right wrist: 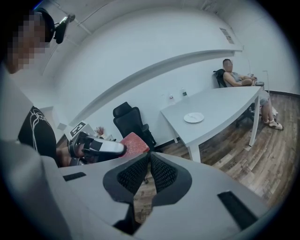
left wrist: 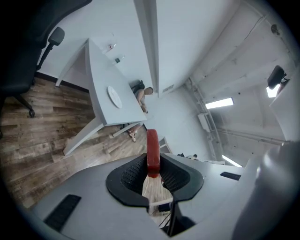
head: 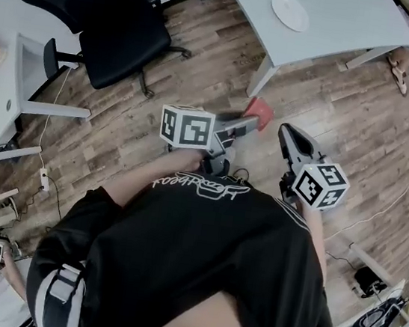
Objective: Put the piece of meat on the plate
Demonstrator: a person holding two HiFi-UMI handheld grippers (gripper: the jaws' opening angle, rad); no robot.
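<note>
A flat red piece of meat [head: 260, 113] sticks out from my left gripper [head: 246, 122], which is shut on it and held out over the wood floor. In the left gripper view the meat [left wrist: 153, 151] stands edge-on between the pads. The white plate [head: 290, 12] lies on the white table [head: 336, 30] ahead, well beyond both grippers; it also shows as the plate [left wrist: 114, 97] and the plate [right wrist: 193, 117]. My right gripper [head: 285, 130] is beside the left one, its jaws shut [right wrist: 150, 157] with nothing between them. From the right gripper view, the left gripper [right wrist: 101, 147] carries the meat [right wrist: 136, 142].
A black office chair [head: 107, 21] stands at the left on the wood floor [head: 359, 135]. A person [right wrist: 234, 75] sits at the table's far end, feet [head: 399, 69] by its leg. A white desk [head: 3, 93] and cables line the left side.
</note>
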